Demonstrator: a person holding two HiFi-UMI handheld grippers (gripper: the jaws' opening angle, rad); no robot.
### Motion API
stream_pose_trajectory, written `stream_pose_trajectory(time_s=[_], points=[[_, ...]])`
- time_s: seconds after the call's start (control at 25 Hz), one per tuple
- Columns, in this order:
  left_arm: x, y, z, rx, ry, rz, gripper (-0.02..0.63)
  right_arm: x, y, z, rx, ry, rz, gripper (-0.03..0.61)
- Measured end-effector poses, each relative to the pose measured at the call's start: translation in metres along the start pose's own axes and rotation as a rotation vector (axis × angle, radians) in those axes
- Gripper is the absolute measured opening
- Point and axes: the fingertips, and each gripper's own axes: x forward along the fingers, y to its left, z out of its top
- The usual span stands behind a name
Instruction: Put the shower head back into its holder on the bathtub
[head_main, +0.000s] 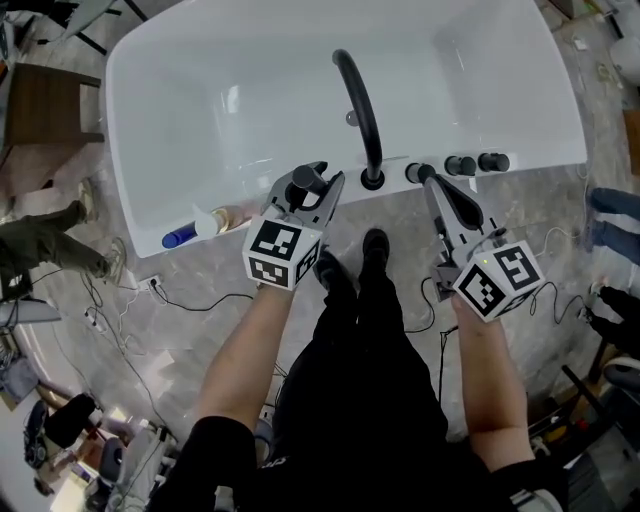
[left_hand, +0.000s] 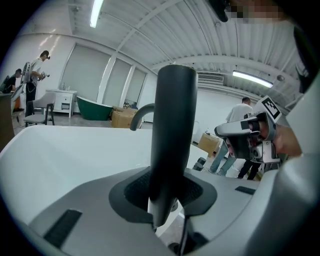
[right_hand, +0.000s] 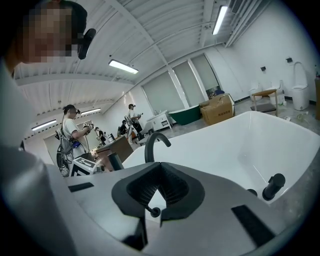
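Two claws hang by the bathtub rim (head_main: 150, 215). My left claw (head_main: 312, 198), partly open, grips the shower head (left_hand: 170, 115), which stands upright. My right claw (right_hand: 155, 200) is shut and empty. Right of the tap (head_main: 360, 105) sit dark knobs (head_main: 462, 165); the holder is likely there, nearer my right claw.

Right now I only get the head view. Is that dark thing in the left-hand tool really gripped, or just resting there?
Observer: It is gripped. The left gripper view shows the left gripper closed on the shower head, a black wand standing upright between the pads.
Operator: Is the other tool carrying anything?
Observer: No. The right gripper view shows the right gripper with its jaws shut together and no wand between them. The white bathtub lies beyond.
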Motion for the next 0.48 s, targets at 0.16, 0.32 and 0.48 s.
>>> stream_pose_trajectory(time_s=[0.16,0.32,0.48], points=[[0.009,0.007,-0.022,-0.004,0.042,0.009,0.123,0.006,-0.008,-0.007,0.015,0.006,-0.008,0.014],[0.019,0.005,-0.037,0.015,0.076,0.016,0.124,0.004,-0.016,-0.01,0.024,0.001,-0.002,0.014],[0.027,0.005,-0.05,0.036,0.108,0.029,0.124,-0.001,-0.022,-0.01,0.037,0.01,-0.021,0.014]])
